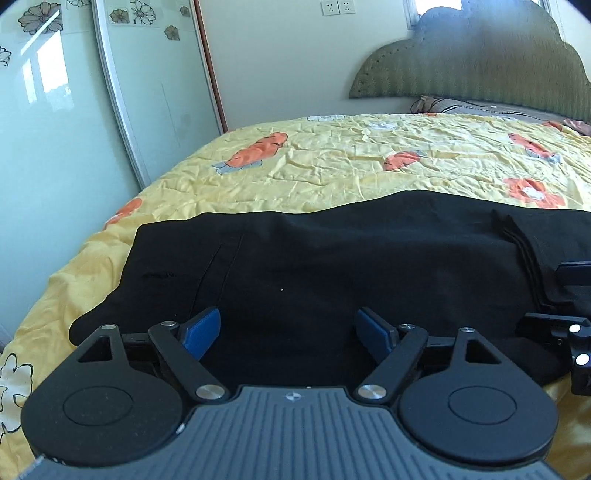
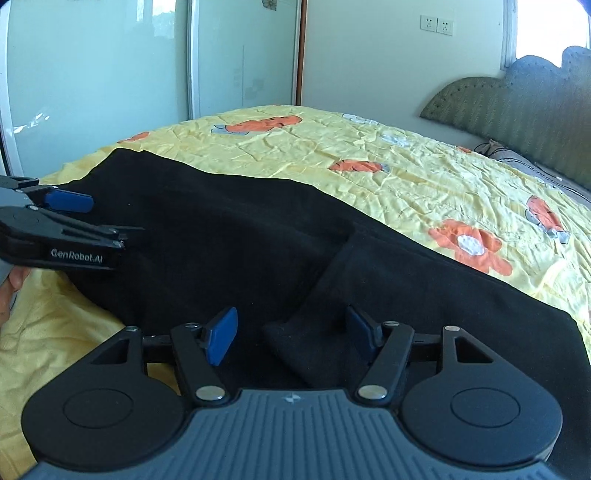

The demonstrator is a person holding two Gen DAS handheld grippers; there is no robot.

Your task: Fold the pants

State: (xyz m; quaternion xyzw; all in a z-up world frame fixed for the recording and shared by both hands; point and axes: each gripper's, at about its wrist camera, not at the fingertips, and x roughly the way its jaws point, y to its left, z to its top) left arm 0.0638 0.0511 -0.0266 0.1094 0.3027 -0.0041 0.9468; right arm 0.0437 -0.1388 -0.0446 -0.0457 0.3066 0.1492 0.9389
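Black pants lie flat across the near part of a yellow flowered bedspread, folded lengthwise, with layered hems at the right. My left gripper is open, low over the pants' near edge, holding nothing. My right gripper is open over the pants, with a folded hem corner lying between its blue pads. The left gripper also shows at the left edge of the right wrist view. The right gripper's black body shows at the right edge of the left wrist view.
A green padded headboard and pillows stand at the bed's far right end. Pale green sliding wardrobe doors run along the far left side. Wall sockets sit on the cream wall.
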